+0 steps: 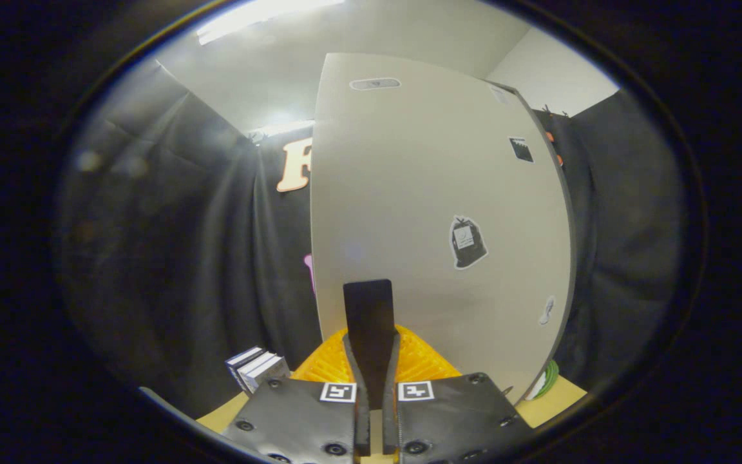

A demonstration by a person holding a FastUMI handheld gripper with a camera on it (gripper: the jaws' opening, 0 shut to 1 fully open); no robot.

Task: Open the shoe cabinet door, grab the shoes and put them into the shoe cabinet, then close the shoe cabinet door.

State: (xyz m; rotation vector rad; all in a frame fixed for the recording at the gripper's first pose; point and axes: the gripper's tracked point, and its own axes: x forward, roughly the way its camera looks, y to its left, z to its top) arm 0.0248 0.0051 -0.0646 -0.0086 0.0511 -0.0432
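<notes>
The gripper (376,361) has its two fingers squeezed on a flat dark pull tab (368,316) that sticks up in front of the big pale shoe cabinet door (435,212). This looks like the door-opening step, so the next move is a gentle pull, with the grip kept tight. No shoes to see yet; an orange ribbed thing (422,361) sits behind the fingers.

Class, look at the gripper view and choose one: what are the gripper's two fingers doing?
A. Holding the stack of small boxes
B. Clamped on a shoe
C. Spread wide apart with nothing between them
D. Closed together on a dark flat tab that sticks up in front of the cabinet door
D: the gripper has both fingers pressed against the dark flat tab, which rises before the pale cabinet door.
</notes>
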